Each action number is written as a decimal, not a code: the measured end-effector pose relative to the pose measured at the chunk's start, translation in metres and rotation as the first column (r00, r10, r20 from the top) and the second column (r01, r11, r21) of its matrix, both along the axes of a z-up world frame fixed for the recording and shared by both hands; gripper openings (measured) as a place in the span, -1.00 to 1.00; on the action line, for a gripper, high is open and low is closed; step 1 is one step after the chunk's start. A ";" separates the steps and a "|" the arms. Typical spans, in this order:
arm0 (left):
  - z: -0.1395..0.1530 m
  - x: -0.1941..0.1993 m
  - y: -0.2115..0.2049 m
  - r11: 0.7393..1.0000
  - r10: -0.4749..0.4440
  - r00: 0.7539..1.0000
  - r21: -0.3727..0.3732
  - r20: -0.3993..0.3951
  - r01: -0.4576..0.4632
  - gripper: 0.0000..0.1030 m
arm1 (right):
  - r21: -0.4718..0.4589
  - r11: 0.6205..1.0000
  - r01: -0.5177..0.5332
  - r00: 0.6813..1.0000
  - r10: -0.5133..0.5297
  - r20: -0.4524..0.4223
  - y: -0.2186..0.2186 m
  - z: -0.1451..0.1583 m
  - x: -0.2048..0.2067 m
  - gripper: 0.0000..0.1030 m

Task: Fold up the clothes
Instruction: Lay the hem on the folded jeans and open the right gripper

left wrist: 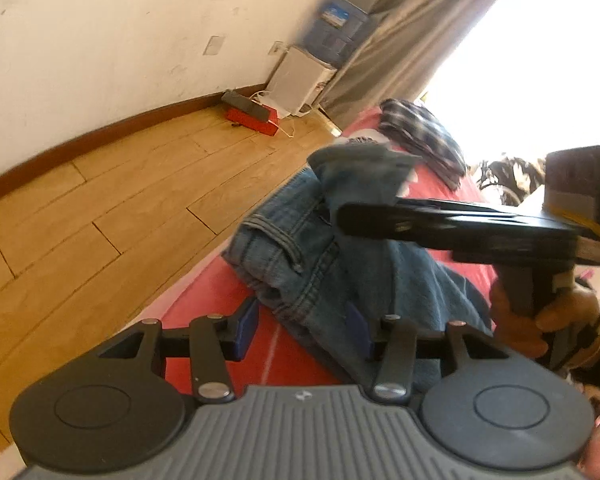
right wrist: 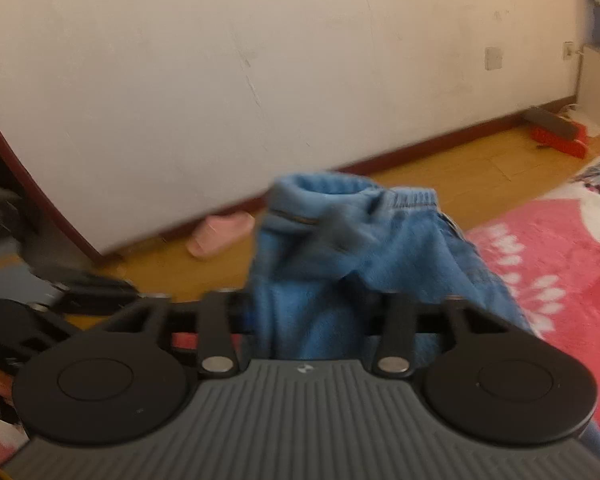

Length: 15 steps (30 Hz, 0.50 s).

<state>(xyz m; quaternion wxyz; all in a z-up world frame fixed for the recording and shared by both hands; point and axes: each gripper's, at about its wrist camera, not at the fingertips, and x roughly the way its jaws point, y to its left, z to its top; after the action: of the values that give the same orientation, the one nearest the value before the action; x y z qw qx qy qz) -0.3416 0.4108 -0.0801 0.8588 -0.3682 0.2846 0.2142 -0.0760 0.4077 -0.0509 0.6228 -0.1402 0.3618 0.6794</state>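
A pair of blue jeans point(left wrist: 296, 264) lies bunched on the red bed cover point(left wrist: 204, 312), near its edge. My left gripper point(left wrist: 302, 328) is open just above the cover, its blue pads point(left wrist: 246, 326) apart; the right pad touches the jeans' near edge. The right gripper point(left wrist: 344, 218), held by a hand point(left wrist: 540, 320), comes in from the right and is shut on a raised fold of the jeans. In the right wrist view the jeans point(right wrist: 340, 256) fill the gap of my right gripper point(right wrist: 316, 312) and hide its fingertips.
A dark plaid garment point(left wrist: 424, 136) lies farther along the bed. Wooden floor point(left wrist: 100, 220) runs to the left, with a red box point(left wrist: 256, 118) and a water dispenser point(left wrist: 316, 68) by the wall and grey curtain point(left wrist: 400, 28). A pink slipper point(right wrist: 220, 234) sits by the skirting.
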 end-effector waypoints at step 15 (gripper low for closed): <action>-0.015 -0.012 0.003 0.979 -0.037 0.989 -0.192 0.147 0.065 0.14 | -0.052 0.926 0.374 0.847 -0.364 -0.387 -0.179 0.046 0.132 0.56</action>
<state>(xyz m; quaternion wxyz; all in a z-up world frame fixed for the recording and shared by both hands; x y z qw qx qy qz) -0.3533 0.4135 -0.0948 0.8417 -0.4579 0.2517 0.1362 0.0558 0.2285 -0.0045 0.6587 0.0774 0.4899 0.5658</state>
